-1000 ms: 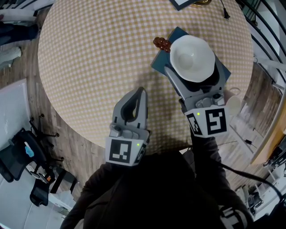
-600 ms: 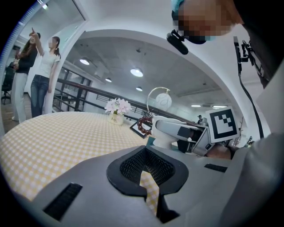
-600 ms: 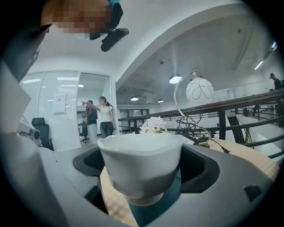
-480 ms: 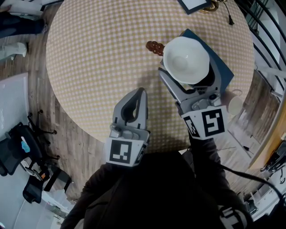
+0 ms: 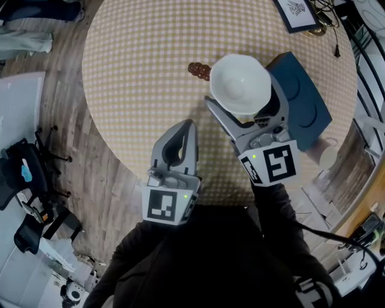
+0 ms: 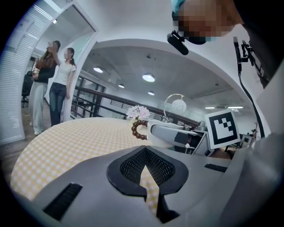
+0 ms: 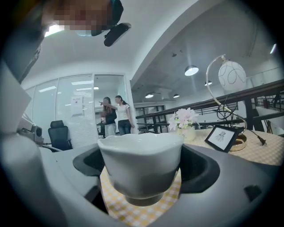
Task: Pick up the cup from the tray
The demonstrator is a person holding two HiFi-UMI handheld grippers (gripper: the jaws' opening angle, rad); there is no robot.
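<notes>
A white cup point(image 5: 240, 83) with a wavy rim is held upright between the jaws of my right gripper point(image 5: 245, 101), which is shut on its lower body. In the right gripper view the cup point(image 7: 141, 160) fills the space between the dark pads of the right gripper point(image 7: 142, 175), above the checked cloth. It hangs left of the dark blue tray point(image 5: 305, 99), clear of it. My left gripper point(image 5: 188, 127) sits shut and empty near the table's front edge; its left gripper view shows the jaws of the left gripper point(image 6: 144, 153) meeting at the tips.
A brown bead bracelet point(image 5: 198, 70) lies on the yellow checked round table point(image 5: 144, 72) just left of the cup. A framed picture point(image 5: 296, 12) and a lamp base stand at the far right. A flower vase point(image 7: 185, 122) stands beyond. Two people point(image 7: 113, 116) stand far off.
My right gripper has carried the cup leftward, from above the tray to over the bare cloth beside it. The left gripper has stayed where it was.
</notes>
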